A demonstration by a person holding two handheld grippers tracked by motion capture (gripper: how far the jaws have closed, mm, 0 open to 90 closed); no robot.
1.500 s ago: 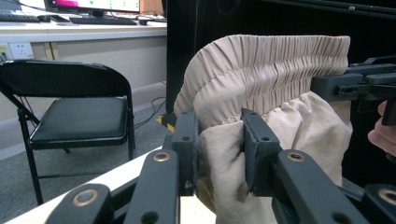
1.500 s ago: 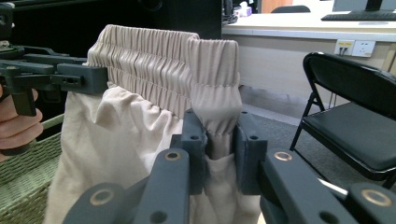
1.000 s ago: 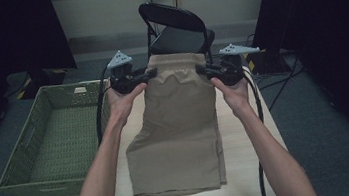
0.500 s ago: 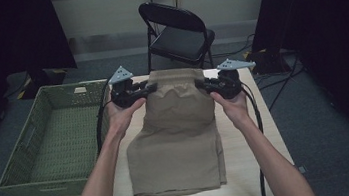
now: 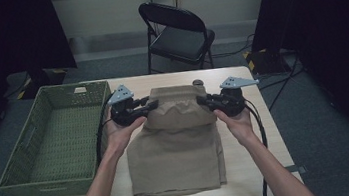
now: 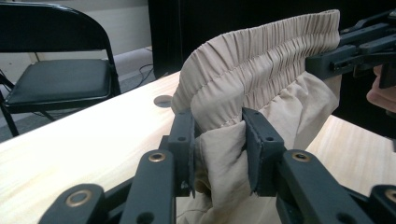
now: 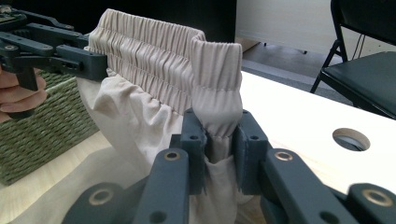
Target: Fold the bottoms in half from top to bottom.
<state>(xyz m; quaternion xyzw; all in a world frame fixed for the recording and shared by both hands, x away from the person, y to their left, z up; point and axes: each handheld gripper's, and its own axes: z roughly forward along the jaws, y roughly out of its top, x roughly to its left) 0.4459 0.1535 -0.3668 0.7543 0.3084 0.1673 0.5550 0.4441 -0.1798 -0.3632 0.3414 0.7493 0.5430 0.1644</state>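
A pair of beige shorts (image 5: 176, 148) lies lengthwise on the wooden table (image 5: 263, 137), legs toward the near edge. The elastic waistband (image 6: 261, 56) is raised above the table and folded over toward the legs. My left gripper (image 5: 150, 105) is shut on the waistband's left corner, the cloth pinched between its jaws (image 6: 219, 144). At the right corner my right gripper (image 5: 202, 100) is shut on the waistband (image 7: 217, 93) too. The right gripper view shows the left gripper (image 7: 88, 60) at the band's far end.
A green woven basket (image 5: 28, 156) stands at the table's left side, touching its edge. A black folding chair (image 5: 177, 32) is behind the table. A round cable hole (image 7: 350, 139) sits in the tabletop near the far edge. Cables trail from both grippers.
Both grippers have come down and toward the near side with the waistband, folding the upper part of the shorts over the legs. They were lifted high over the far edge a second ago.
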